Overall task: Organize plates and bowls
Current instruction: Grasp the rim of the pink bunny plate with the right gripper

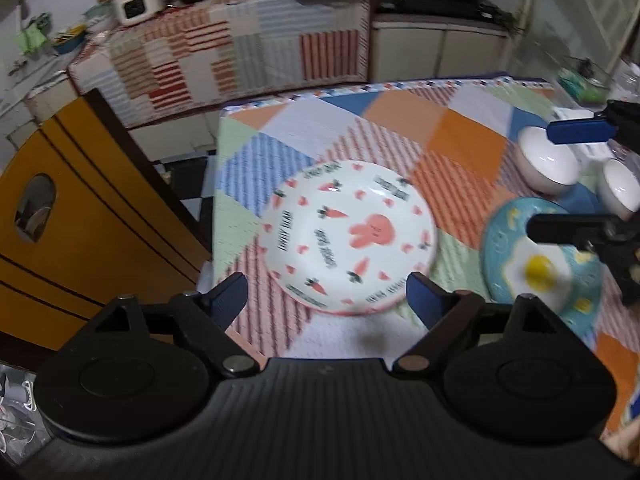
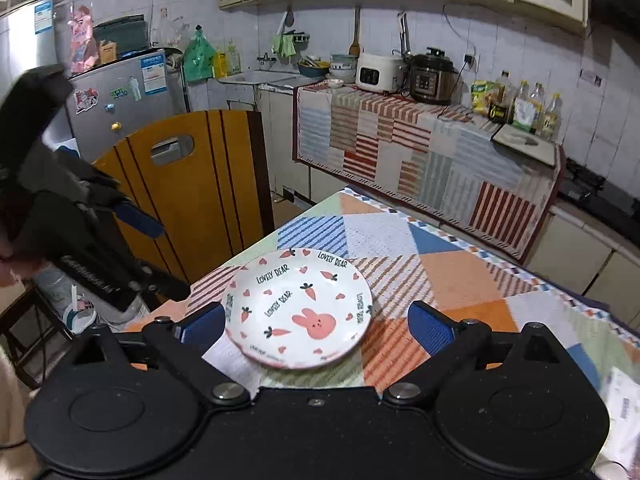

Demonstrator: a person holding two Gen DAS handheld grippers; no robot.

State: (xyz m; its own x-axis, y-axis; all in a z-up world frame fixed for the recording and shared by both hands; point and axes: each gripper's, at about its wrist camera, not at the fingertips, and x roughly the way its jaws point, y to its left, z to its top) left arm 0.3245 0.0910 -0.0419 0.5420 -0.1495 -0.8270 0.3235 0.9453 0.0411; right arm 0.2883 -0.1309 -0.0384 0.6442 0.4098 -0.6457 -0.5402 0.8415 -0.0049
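While flat (face up), rabbit plate (image 2: 298,308), rabbit's ears leftward.

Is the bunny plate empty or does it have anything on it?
Empty. The bunny plate lies flat on the patchwork tablecloth, only its printed pattern showing.

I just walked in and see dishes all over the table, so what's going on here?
A person is sorting dishes with a handheld gripper in each hand. Both the left gripper and the right gripper are open and hold nothing. The rabbit plate lies flat on the patchwork tablecloth, free of both. Off to the right sit a blue egg plate and two white bowls, not stacked yet.
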